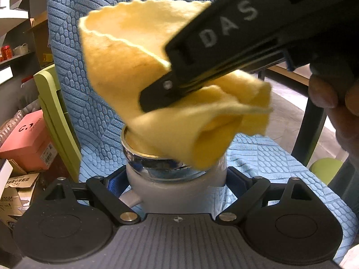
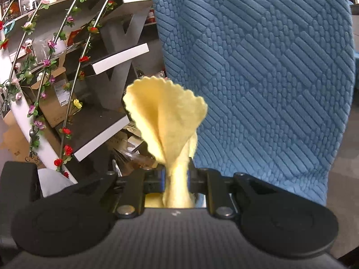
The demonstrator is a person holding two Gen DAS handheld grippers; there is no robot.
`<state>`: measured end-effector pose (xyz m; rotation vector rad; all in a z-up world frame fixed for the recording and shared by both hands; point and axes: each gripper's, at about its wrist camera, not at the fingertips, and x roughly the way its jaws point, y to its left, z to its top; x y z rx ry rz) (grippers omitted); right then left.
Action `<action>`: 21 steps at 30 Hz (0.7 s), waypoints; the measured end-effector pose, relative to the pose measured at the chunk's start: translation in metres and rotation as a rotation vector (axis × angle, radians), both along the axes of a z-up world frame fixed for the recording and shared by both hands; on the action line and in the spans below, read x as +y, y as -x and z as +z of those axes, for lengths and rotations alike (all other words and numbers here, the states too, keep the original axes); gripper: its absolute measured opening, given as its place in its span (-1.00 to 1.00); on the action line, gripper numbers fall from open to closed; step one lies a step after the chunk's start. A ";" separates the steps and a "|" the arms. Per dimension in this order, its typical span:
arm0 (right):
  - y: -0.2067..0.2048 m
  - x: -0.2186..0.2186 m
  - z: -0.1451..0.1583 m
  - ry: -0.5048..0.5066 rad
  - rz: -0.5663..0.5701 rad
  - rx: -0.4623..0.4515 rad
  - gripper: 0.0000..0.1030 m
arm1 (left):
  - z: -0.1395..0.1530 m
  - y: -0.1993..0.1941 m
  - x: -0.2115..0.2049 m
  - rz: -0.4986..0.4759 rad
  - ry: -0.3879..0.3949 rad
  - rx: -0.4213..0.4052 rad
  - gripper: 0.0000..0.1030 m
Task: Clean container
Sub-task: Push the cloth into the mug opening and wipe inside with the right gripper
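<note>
My left gripper [image 1: 177, 179] is shut on a white container [image 1: 177, 192] with a shiny metal rim and a small handle at its left. It holds the container upright above a blue textured cloth. A yellow cloth [image 1: 139, 67] hangs into the container's mouth. My right gripper [image 1: 157, 94] comes in from the upper right and is shut on that yellow cloth. In the right wrist view the yellow cloth [image 2: 166, 116] fans out from between the closed fingers of the right gripper [image 2: 177, 177]. The container's inside is hidden by the cloth.
A blue textured cloth [image 1: 94, 44] covers a chair seat and back behind the container; it also shows in the right wrist view [image 2: 269, 78]. A green chair [image 1: 51, 103], a pink box [image 1: 29, 139] and cardboard boxes lie at the left. Stairs with flower garlands [image 2: 56, 78] stand left.
</note>
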<state>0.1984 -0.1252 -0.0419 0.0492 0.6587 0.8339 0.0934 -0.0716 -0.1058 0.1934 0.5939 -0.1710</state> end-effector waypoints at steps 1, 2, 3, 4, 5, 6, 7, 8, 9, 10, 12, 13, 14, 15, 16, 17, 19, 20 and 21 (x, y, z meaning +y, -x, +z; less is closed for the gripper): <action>0.001 0.001 0.000 -0.006 0.011 0.009 -0.67 | 0.000 0.001 0.000 0.001 0.000 0.000 0.78; 0.002 0.001 0.001 -0.010 0.027 0.019 -0.67 | 0.000 0.002 -0.002 0.002 0.000 0.000 0.78; 0.004 0.001 0.002 -0.011 0.047 0.026 -0.67 | 0.000 0.001 0.000 0.002 0.000 0.001 0.78; 0.007 0.000 0.003 -0.005 0.064 0.021 -0.67 | 0.000 0.000 0.002 0.002 0.001 0.002 0.78; 0.009 -0.002 0.004 0.003 0.074 0.013 -0.67 | 0.000 0.001 0.002 0.002 0.000 0.003 0.78; 0.010 -0.005 0.004 0.005 0.073 0.014 -0.67 | 0.001 0.002 0.001 0.001 0.000 0.003 0.78; 0.009 -0.008 0.004 0.002 0.063 0.022 -0.67 | 0.002 0.003 0.001 0.000 0.000 0.003 0.78; 0.007 -0.011 0.004 0.002 0.048 0.024 -0.67 | 0.002 0.005 -0.001 0.000 0.000 0.003 0.78; 0.004 -0.012 0.003 0.003 0.033 0.020 -0.67 | 0.002 0.007 -0.004 -0.001 0.000 0.003 0.78; 0.002 -0.012 0.003 0.005 0.018 0.015 -0.67 | 0.002 0.009 -0.006 -0.001 0.001 0.002 0.78; -0.002 -0.010 0.001 -0.003 0.007 0.018 -0.66 | 0.000 -0.008 0.004 0.001 0.002 0.004 0.78; -0.002 -0.008 0.001 -0.007 0.008 0.018 -0.66 | -0.001 -0.010 0.005 0.001 0.002 0.003 0.78; -0.001 -0.006 0.001 -0.010 0.014 0.017 -0.66 | -0.001 -0.009 0.003 0.001 0.002 0.004 0.78; 0.000 -0.006 0.001 -0.017 0.026 0.021 -0.66 | -0.002 -0.003 0.001 0.000 0.002 0.003 0.78; 0.001 -0.005 0.001 -0.022 0.040 0.028 -0.66 | -0.003 0.004 -0.001 -0.001 0.001 0.002 0.78; 0.003 -0.005 0.001 -0.019 0.052 0.031 -0.66 | -0.005 0.011 -0.003 -0.002 0.000 0.001 0.78; 0.005 -0.009 0.005 0.002 0.065 0.037 -0.67 | -0.001 0.007 0.007 -0.002 0.001 0.002 0.78; 0.005 -0.012 0.006 0.014 0.063 0.034 -0.67 | -0.001 0.004 0.010 -0.003 0.002 0.004 0.78; 0.005 -0.014 0.006 0.020 0.054 0.029 -0.67 | -0.001 0.006 0.009 -0.003 0.002 0.004 0.78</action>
